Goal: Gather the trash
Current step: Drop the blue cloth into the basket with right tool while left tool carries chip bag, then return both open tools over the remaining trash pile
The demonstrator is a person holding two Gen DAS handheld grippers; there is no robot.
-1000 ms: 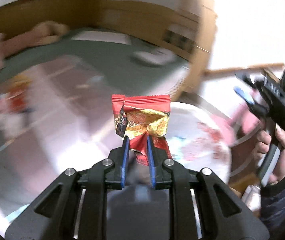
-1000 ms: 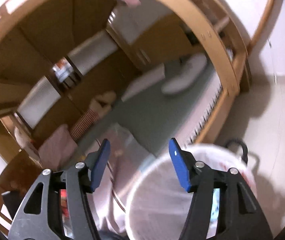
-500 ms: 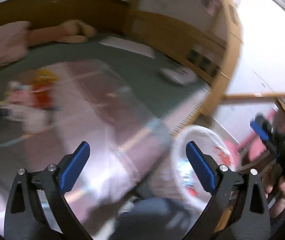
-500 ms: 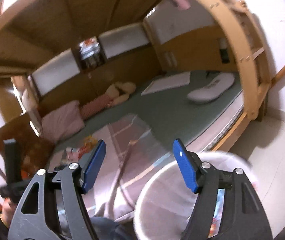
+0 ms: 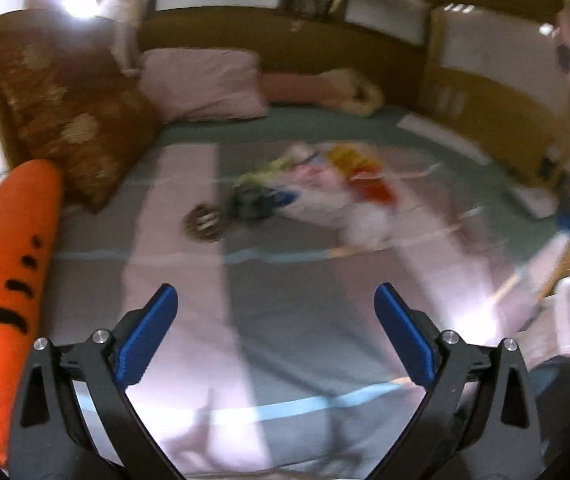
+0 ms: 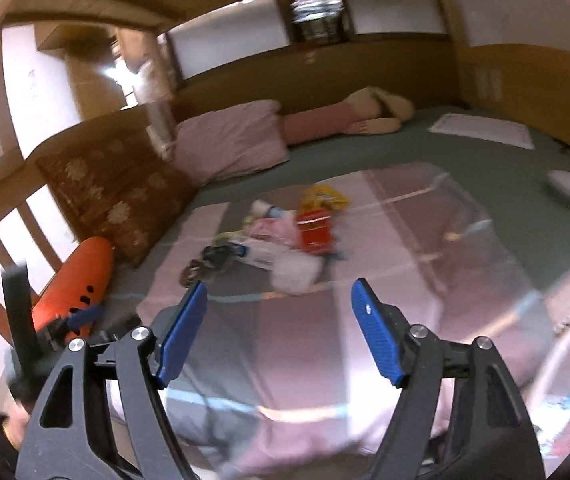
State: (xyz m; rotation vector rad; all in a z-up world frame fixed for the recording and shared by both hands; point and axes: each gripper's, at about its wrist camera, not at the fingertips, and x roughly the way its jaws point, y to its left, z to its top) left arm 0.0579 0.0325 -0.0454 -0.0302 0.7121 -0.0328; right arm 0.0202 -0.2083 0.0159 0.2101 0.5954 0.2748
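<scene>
While both views were smeared by motion, a bed covered by a pink and grey striped blanket (image 5: 285, 320) could be made out, and every place below is given relative to that blanket. At its left edge an orange carrot-shaped cushion (image 5: 9, 264) was seen lying, with a brown patterned pillow (image 5: 69, 120) propped just behind it and a pink pillow (image 5: 205, 84) beyond the blanket's far-left corner. On the middle of the blanket's far half a heap of trash (image 6: 285, 236) was spread: a dark crumpled wrapper at its left end, white and pink packets in the middle, and a red packet with a yellow one at its right end. Over the near edge of the blanket the left gripper (image 5: 277, 332) was held with its blue pads spread wide and nothing between them. The right gripper (image 6: 281, 328) was likewise held over the near edge, its jaws opening and empty, well apart from the heap. Off the blanket's near-right corner the white rim of a lined bin (image 6: 565, 344) was visible.
</scene>
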